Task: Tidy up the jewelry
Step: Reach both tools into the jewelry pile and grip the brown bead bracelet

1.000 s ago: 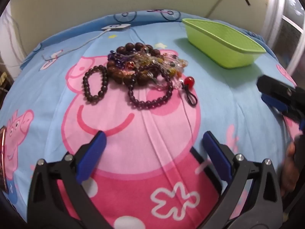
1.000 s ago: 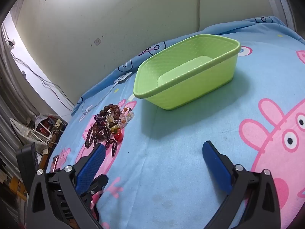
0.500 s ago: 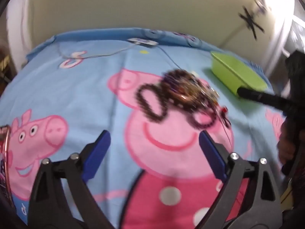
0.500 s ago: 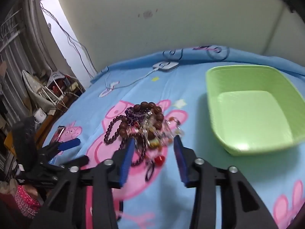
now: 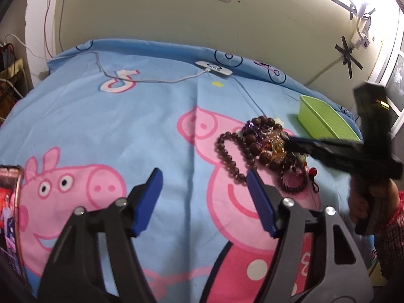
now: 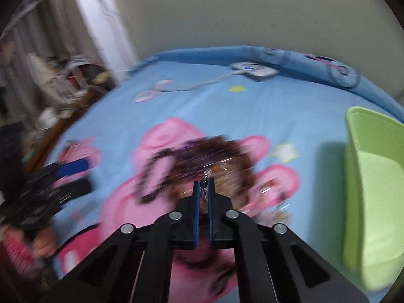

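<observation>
The jewelry pile (image 5: pixel 267 146) lies on the bed (image 5: pixel 151 116), on the pink pig print of the blue cover, with the green basket (image 5: pixel 320 121) near it at about two o'clock in the left wrist view. It is a tangle of beaded bracelets: a ring of large brown beads, thinner dark strands looping out at nine and six o'clock, and some clear and amber pieces in the middle.

The right claw (image 6: pixel 203 189) is pressed together with a small metal link or charm pinched between its blue pads, right over the pile; motion blur hides which strand it belongs to. The left claw (image 5: pixel 202 189) stands off at seven o'clock of the pile, its jaws closing with nothing between them.

The beads look light, hard and smooth, strung on soft cord, so a strand will hang limp and swing. Because they are tangled, lifting one piece will likely drag its neighbours. A pinch across the cord between beads should hold better than on a round bead.
</observation>
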A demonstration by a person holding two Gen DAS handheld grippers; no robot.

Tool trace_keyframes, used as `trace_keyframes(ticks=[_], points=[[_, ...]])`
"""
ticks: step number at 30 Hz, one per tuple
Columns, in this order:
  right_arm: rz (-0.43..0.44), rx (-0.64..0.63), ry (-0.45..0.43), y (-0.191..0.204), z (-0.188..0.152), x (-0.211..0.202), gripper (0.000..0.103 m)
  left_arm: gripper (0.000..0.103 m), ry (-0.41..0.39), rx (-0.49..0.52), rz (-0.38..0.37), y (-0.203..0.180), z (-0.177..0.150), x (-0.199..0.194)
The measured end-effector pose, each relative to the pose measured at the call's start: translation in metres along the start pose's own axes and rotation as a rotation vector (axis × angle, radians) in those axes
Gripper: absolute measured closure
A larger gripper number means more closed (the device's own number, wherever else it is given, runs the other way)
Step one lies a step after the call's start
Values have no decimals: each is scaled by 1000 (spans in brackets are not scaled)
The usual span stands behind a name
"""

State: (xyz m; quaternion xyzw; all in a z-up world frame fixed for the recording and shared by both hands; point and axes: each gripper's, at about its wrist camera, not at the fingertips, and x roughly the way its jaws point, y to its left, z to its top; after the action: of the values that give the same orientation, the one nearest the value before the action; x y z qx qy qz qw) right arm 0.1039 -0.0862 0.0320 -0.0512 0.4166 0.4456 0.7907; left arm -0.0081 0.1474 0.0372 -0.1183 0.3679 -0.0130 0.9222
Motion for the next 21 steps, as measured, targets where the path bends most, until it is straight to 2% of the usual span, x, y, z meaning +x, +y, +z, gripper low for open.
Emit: trace_keyframes(ticks=[3,8,11,15,17,18,20,21], points=[[98,-82,14,26,-23,-22,103,36,-4,6,-25,0,5,0],[210,-144,89,50,-62,-37,103,37,-2,13,-63,-6,12,4],[183,-155,110,49,-75,-35,103,37,9,18,-72,-9,14,10],[151,-136,76,32,-70,-36,103,36,24,25,-97,-11,20,16],[128,-121,19,22,-62,-45,103,36,23,39,-111,-13,27,18],[110,-99,-15,14,-54,-50,101,36,21,57,-120,-16,33,20],[95,-63,-58,3,-44,-54,89,36,21,88,-137,-23,42,26],[64,-41,-88,-5,-34,-53,88,36,22,109,-149,-28,49,32]])
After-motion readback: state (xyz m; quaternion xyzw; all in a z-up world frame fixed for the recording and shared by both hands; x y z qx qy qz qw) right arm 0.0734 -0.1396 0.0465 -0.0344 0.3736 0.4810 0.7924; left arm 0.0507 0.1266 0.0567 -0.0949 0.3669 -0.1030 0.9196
